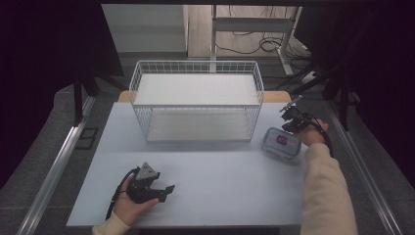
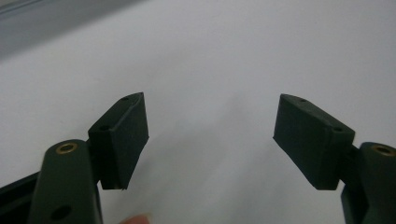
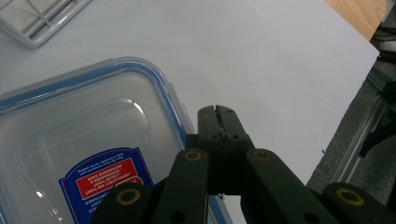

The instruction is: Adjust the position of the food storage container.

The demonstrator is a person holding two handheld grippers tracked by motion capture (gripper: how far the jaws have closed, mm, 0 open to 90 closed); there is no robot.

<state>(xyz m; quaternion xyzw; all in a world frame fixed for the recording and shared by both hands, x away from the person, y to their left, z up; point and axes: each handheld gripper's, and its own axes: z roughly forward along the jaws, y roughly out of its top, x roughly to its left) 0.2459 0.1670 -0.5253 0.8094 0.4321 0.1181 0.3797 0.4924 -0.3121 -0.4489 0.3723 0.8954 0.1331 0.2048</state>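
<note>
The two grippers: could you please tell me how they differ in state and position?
The left gripper has its jaws wide apart with nothing between them; the right gripper is shut. The left sits over bare table; the right is beside the food container. Both have black jaws.

My left gripper point(image 1: 164, 191) sits low in my left hand point(image 1: 128, 208), jaws spread wide with nothing between the pads point(image 2: 122, 140). My right gripper point(image 3: 217, 119) has its jaws pressed together, empty, held out at the end of my stretched, sleeved right forearm point(image 1: 325, 191).
</note>
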